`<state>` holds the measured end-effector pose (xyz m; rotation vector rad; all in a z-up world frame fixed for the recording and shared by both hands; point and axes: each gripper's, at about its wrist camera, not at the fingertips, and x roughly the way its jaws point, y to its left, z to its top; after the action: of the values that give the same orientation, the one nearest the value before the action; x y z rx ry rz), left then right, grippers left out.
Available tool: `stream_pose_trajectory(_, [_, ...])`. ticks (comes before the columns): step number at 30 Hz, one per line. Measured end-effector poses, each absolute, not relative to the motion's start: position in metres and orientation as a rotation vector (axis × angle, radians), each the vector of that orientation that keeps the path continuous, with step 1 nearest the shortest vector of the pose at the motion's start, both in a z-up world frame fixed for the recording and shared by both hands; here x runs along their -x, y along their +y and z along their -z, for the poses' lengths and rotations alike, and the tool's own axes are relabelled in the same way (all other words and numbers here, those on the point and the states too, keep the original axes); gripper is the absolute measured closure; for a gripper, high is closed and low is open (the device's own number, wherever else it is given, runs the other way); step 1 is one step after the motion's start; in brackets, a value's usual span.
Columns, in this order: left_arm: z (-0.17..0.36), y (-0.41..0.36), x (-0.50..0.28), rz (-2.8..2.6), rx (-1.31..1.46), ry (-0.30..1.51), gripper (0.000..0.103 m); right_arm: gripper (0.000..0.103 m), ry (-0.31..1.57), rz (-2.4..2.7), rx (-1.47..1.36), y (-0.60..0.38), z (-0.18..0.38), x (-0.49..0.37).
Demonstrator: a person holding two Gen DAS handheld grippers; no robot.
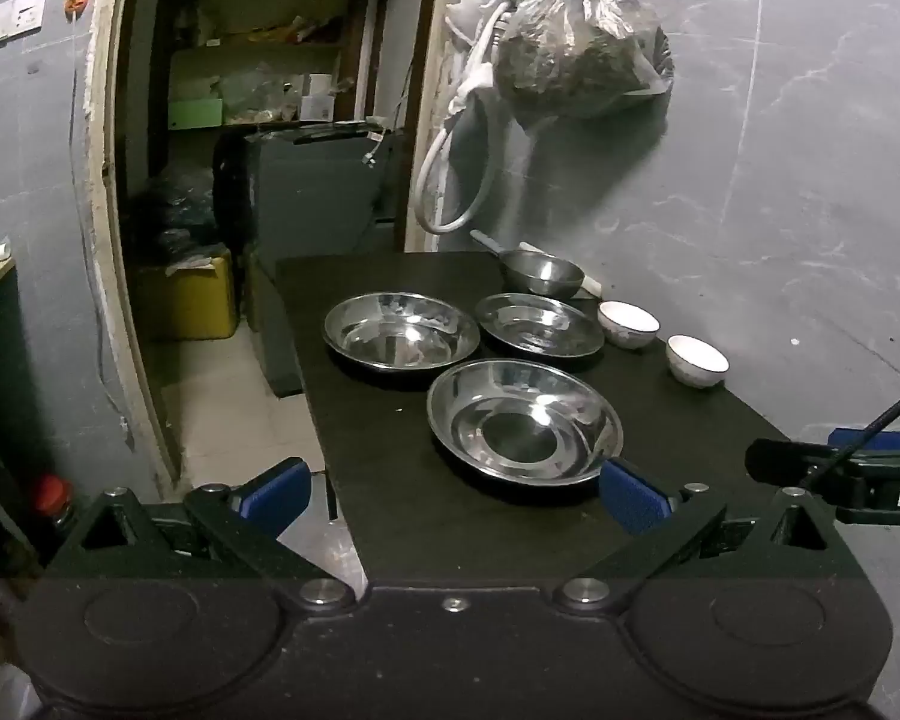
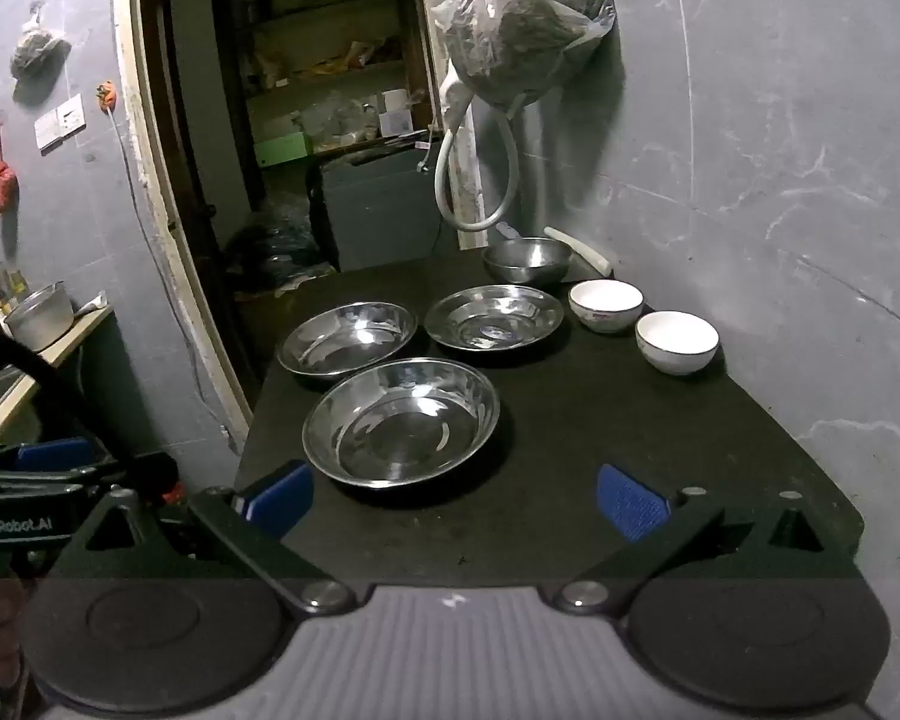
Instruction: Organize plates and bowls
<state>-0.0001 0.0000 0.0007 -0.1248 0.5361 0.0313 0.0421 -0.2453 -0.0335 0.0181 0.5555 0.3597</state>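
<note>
Dark table (image 2: 630, 432) holds three steel plates (image 2: 401, 420), a steel bowl (image 2: 528, 260) and two white bowls (image 2: 677, 340); both the left gripper (image 1: 453, 495) and right gripper (image 2: 453, 501) gape wide, empty.

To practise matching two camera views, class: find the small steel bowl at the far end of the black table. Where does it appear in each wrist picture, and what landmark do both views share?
Left wrist view: the small steel bowl sits right of centre, above the middle, behind the far-right steel plate.
Right wrist view: the small steel bowl sits right of centre, above the middle.
Shared landmark: the hanging plastic bag on the wall above it.
</note>
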Motion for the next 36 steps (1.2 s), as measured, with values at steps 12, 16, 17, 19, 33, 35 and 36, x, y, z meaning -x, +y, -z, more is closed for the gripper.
stream_pose_trajectory(12, [0.0005,-0.0055,-0.0024,-0.01,0.115,0.528,0.001,0.0,0.557,-0.361,-0.012,-0.2423,0.0328,-0.0415])
stream_pose_trajectory(16, [0.0005,-0.003,-0.0015,-0.005,0.118,0.527,0.001,0.0,0.558,-0.358,-0.011,-0.2415,0.0331,-0.0436])
stream_pose_trajectory(17, [0.0005,-0.003,-0.0016,-0.005,0.119,0.527,0.001,0.0,0.558,-0.359,-0.01,-0.2413,0.0332,-0.0436])
stream_pose_trajectory(19, [0.0003,-0.0032,-0.0014,-0.004,0.12,0.528,0.001,0.0,0.557,-0.358,-0.009,-0.2411,0.0332,-0.0436])
stream_pose_trajectory(33, [0.0006,0.002,-0.0045,0.004,0.126,0.532,0.001,0.0,0.558,-0.356,-0.006,-0.2411,0.0308,-0.0421])
stream_pose_trajectory(35, [0.0001,0.002,-0.0039,0.004,0.126,0.533,0.001,0.0,0.557,-0.356,-0.006,-0.2413,0.0305,-0.0418])
stream_pose_trajectory(36, [0.0002,0.002,-0.004,0.003,0.126,0.533,0.001,0.0,0.557,-0.356,-0.006,-0.2419,0.0312,-0.0429])
